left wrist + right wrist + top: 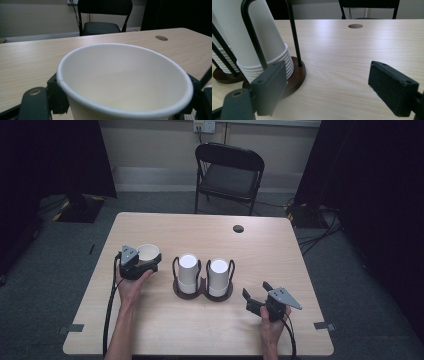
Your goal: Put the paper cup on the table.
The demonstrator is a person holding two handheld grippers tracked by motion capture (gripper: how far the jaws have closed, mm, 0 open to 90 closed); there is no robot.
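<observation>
2 stacks of upturned white paper cups are standing in a dark double cup holder (202, 292) at the middle of a light wooden table (165, 320), the left stack (188, 272) and the right stack (218, 276) each sitting inside black wire loops. To the left of the holder, the left gripper (145, 264) is clasping 1 single white paper cup (148, 252), mouth up, its jaws pressing against both sides of the cup wall just under the rim; the left gripper view is showing the cup (125, 82) close up, its hollow inside empty, with the black pads bearing on it at either side. The person's left hand (131, 285) is holding that gripper from behind, with a black cable (107, 320) trailing back toward the table's near edge. To the right of the holder and nearer the person, the right gripper (256, 296) is sitting low over the table with its jaws spread wide apart and nothing between them. The right gripper view is showing those 2 black jaws parted over bare wood, the right stack (257, 42) and its round brown base (295, 75) lying just beyond the left-hand jaw. Beyond the holder, a small round dark hole (238, 228) is showing in the tabletop, and farther back 1 black folding chair (229, 172) is standing on the grey floor behind the table.
</observation>
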